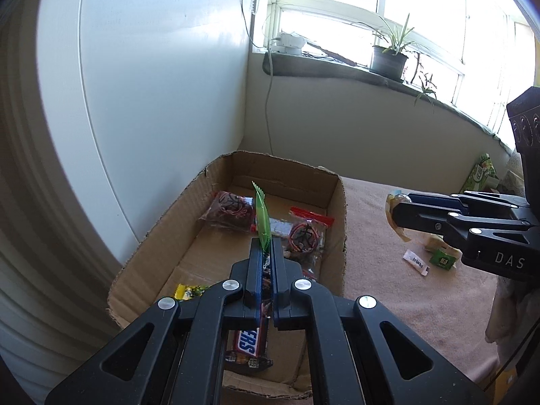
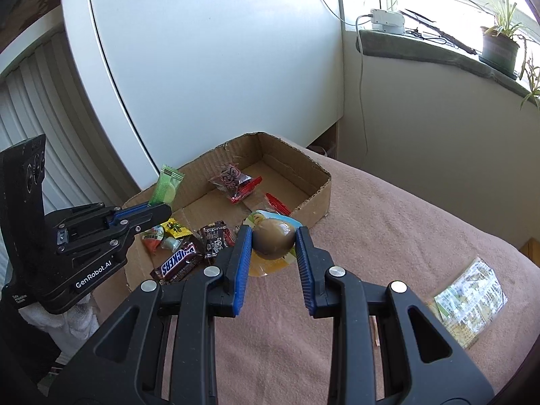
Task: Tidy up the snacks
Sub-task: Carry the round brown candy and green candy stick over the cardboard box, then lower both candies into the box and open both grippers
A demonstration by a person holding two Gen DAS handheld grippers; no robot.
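Both hands carry a snack toward the cardboard box, which stands on a worktop covered by a pink blanket. The left tongs are shut tight on the edge of a thin green packet, which stands upright out of the tips directly above the box interior. The right tongs are closed on a rounded brown snack in a yellow-and-blue wrapper, the blue pads pressing both its sides; it hangs just outside the near wall of the box. Already lying in the box are a Snickers bar, a dark wrapped chocolate, a yellow sweet and two clear bags with red seals. Still outside on the blanket are a small white sachet, a small green packet and a flat printed bag. The step in hand appears to be delivery. The next move probably calls for lowering the green packet onto a bare patch of the box floor and parting the left tongs, then bringing the right tongs over the wall before release, so the round snack does not roll off.
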